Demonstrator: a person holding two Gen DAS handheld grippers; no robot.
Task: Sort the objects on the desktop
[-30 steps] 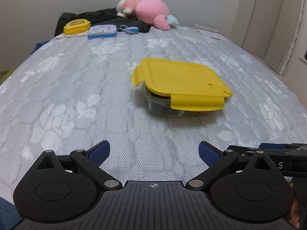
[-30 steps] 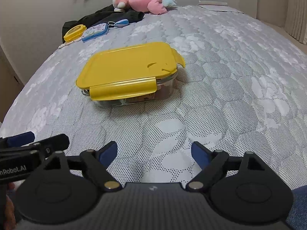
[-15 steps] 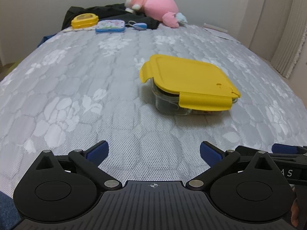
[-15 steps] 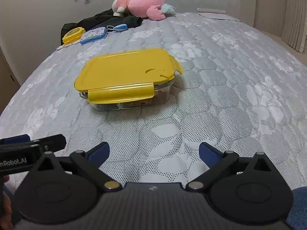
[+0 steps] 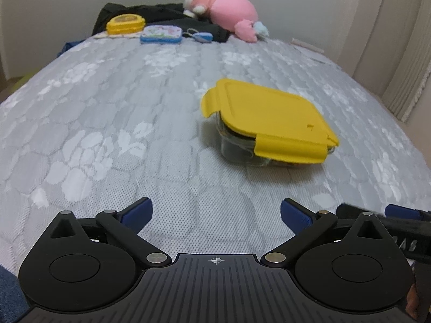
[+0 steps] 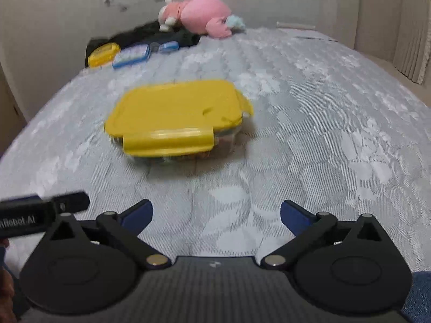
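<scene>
- While both grippers hover low over the grey quilted bedspread (image 5: 107,123), the left gripper (image 5: 214,212) fills the bottom of its own frame with its blue-tipped jaws spread wide and nothing between them.
- Equally wide apart and empty, the right gripper (image 6: 215,212) sits at the bottom of its own frame.
- Right of centre in the left view lies the glass container (image 5: 242,148), closed under a yellow lid (image 5: 269,113); it rests on the bedspread, well apart from both grippers.
- Along the top of the left view sit a small yellow box (image 5: 125,23), a blue tin (image 5: 161,34), and a pink plush toy (image 5: 229,10) on dark cloth (image 5: 161,13).
- At the left view's lower right edge, part of the other gripper shows.
</scene>
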